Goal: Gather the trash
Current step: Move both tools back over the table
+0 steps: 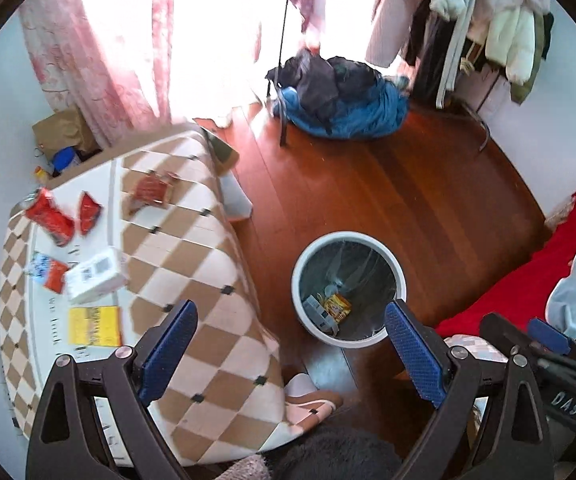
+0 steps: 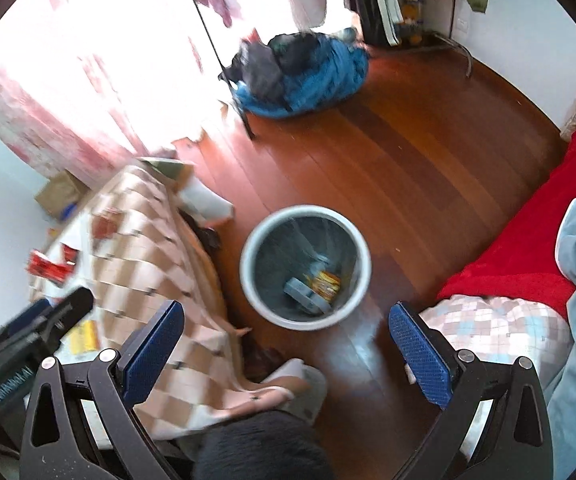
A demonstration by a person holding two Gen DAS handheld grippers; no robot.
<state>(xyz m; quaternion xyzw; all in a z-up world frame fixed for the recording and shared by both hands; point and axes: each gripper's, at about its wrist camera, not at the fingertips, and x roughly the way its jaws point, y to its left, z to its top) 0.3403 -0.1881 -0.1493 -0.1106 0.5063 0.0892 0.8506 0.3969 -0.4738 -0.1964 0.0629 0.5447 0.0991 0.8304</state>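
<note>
- Hovering above the floor, left gripper (image 1: pixel 289 344) has its blue-padded jaws spread wide — nothing between them.
- Right gripper (image 2: pixel 286 346) same story: jaws wide apart, empty; its view frames the bin directly between the fingers.
- White round trash bin (image 1: pixel 397 276) stands on the reddish wood floor (image 1: pixel 427 200), just beside the table edge, with a clear liner inside.
- In the bin: an orange-yellow snack wrapper (image 1: pixel 337 306) and a grey boxy piece (image 1: pixel 315 310), lying touching at the bottom.
- Table with brown-and-white checked cloth (image 1: pixel 192 248) sits left of the bin — trash on it:
  - two red wrappers (image 1: pixel 50 218) near the far left edge
  - a dark red packet (image 1: pixel 152 190) further along, apart from those
  - a white box with a QR code (image 1: pixel 96 276), touching a small red-and-blue packet (image 1: pixel 48 272)
  - a yellow flat packet (image 1: pixel 95 326) nearest the left gripper
- Blue bundle with dark clothes on top (image 1: pixel 339 100) lies on the floor well beyond the bin.
- Red blanket (image 2: pixel 527 248) at right edge.
- Blur on the table side in the right wrist view; item details there can't be read.
</note>
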